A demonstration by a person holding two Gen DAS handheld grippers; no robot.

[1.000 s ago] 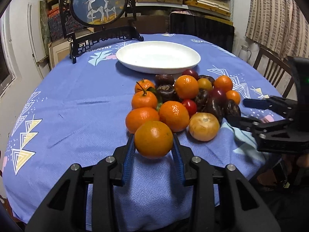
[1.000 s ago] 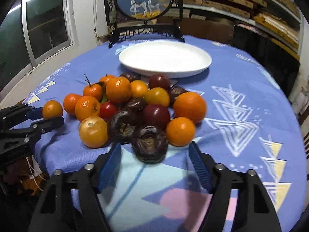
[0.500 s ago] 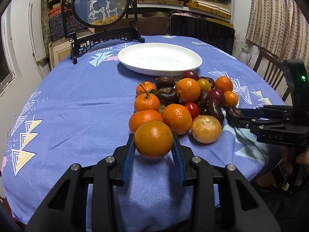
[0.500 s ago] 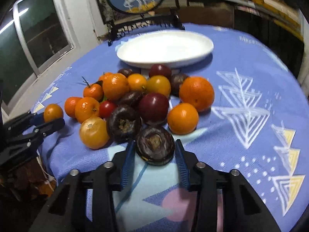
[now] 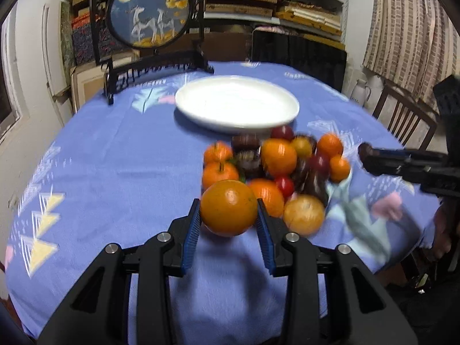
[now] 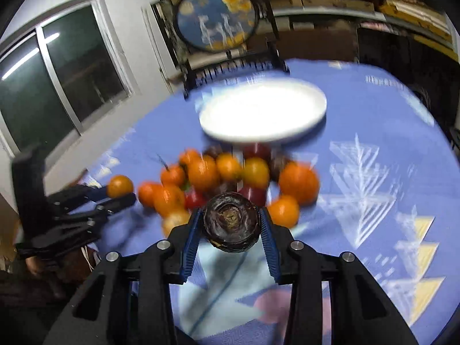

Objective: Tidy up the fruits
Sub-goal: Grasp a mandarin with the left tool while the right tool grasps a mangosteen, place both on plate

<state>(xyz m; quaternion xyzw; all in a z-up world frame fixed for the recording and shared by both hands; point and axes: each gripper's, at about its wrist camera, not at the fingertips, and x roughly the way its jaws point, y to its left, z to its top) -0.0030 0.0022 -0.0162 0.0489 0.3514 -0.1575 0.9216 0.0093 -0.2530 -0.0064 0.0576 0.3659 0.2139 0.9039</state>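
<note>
My left gripper (image 5: 228,217) is shut on a large orange (image 5: 227,201), held just above the blue tablecloth in front of the fruit pile (image 5: 279,166). My right gripper (image 6: 231,224) has its jaws closing on a dark, wrinkled purple fruit (image 6: 230,217); the blue pads press its sides and it hangs clear of the cloth. The pile (image 6: 230,172) mixes oranges, tangerines, red and dark fruits. Behind it sits an empty white plate (image 5: 237,105), also seen in the right wrist view (image 6: 263,112). Each gripper shows in the other's view: right (image 5: 365,155), left (image 6: 120,192).
A round painted screen on a black stand (image 5: 149,14) stands at the table's far edge. A wooden chair (image 5: 402,118) is at the right, a window (image 6: 57,86) at the left, and shelves of stacked boxes behind. The blue tablecloth (image 5: 115,172) drops off near me.
The right gripper's jaws closed onto the dark fruit at the pile's front and raised it off the cloth. The left gripper rose a little with the orange in it.
</note>
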